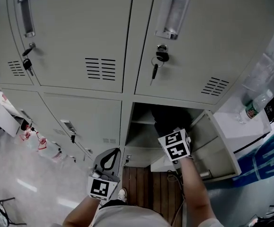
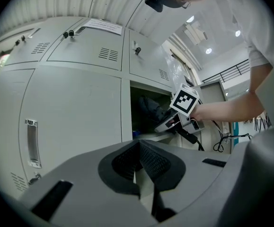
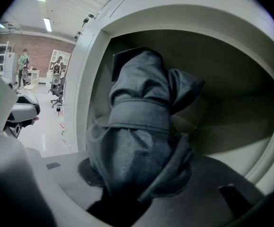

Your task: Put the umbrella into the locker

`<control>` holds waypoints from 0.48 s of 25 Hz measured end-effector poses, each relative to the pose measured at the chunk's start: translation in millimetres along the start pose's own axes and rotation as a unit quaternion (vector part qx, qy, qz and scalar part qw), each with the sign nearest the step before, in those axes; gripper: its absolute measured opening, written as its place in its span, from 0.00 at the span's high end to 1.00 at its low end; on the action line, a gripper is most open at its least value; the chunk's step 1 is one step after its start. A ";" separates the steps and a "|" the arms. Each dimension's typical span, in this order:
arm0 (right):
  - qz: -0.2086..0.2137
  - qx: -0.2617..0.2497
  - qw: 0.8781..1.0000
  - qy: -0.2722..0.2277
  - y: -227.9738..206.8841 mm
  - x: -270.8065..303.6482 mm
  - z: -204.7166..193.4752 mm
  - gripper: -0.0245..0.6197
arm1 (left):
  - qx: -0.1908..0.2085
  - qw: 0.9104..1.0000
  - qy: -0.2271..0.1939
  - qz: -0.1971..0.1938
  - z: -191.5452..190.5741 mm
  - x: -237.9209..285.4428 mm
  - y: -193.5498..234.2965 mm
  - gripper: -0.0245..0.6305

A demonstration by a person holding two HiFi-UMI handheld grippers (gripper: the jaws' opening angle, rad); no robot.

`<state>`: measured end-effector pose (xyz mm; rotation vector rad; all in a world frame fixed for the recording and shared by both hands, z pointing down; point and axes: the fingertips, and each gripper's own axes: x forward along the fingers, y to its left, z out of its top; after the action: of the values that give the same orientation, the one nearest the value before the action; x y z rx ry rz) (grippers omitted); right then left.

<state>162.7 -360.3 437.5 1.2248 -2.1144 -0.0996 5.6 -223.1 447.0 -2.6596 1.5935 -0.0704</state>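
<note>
A folded dark umbrella (image 1: 169,118) is partly inside the open lower locker compartment (image 1: 142,126), under its shelf. My right gripper (image 1: 171,131) is shut on it at the compartment's mouth. In the right gripper view the umbrella (image 3: 137,141), wrapped by its strap, fills the space between the jaws and points into the locker's pale interior (image 3: 222,79). My left gripper (image 1: 109,161) hangs lower left, in front of a closed door, shut with nothing in it. The left gripper view shows its pads (image 2: 148,162) closed together, with the right gripper (image 2: 167,122) and the umbrella (image 2: 148,109) at the opening.
The compartment's door (image 1: 217,150) stands swung open to the right. Closed lockers above have keys (image 1: 155,65) hanging in the locks. A plastic bottle (image 1: 252,109) lies on a white surface at right. Cables (image 1: 174,178) trail over the wooden floor strip (image 1: 146,186).
</note>
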 end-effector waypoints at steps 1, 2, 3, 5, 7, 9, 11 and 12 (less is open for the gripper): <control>0.001 -0.001 1.000 0.002 0.1 3.1 0.1 0.62 | -0.003 1.000 0.000 0.003 -0.9 -0.2 2.4 0.93; 0.002 -0.002 1.000 0.002 0.2 5.8 0.6 0.62 | -0.007 1.000 0.000 0.007 -1.9 -0.5 5.1 0.93; 0.002 -0.004 1.000 0.003 -0.2 8.2 1.9 0.62 | -0.011 1.000 0.001 0.010 -3.0 -0.9 7.8 0.93; -0.001 -0.010 1.000 0.001 -3.3 13.0 6.8 0.61 | -0.012 1.000 0.004 0.015 -5.2 -1.2 12.7 0.93; -0.007 -0.015 1.000 0.002 -9.1 18.4 11.9 0.61 | -0.008 1.000 0.005 0.019 -6.0 -1.3 15.8 0.93; -0.017 -0.024 1.000 0.006 -14.9 23.8 15.9 0.61 | -0.003 1.000 0.004 0.020 -5.1 -1.6 16.6 0.93; -0.023 -0.035 0.999 0.012 -18.0 31.3 19.6 0.61 | -0.003 1.000 0.004 0.019 -4.0 -1.3 16.0 0.93; -0.023 -0.040 0.999 0.015 -18.0 36.2 21.4 0.61 | -0.002 1.000 0.006 0.019 -3.7 -0.9 15.8 0.93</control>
<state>151.6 -404.5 433.0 1.2198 -2.0374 -0.1828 -8.9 -229.8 449.8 -2.6366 1.6476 -0.0804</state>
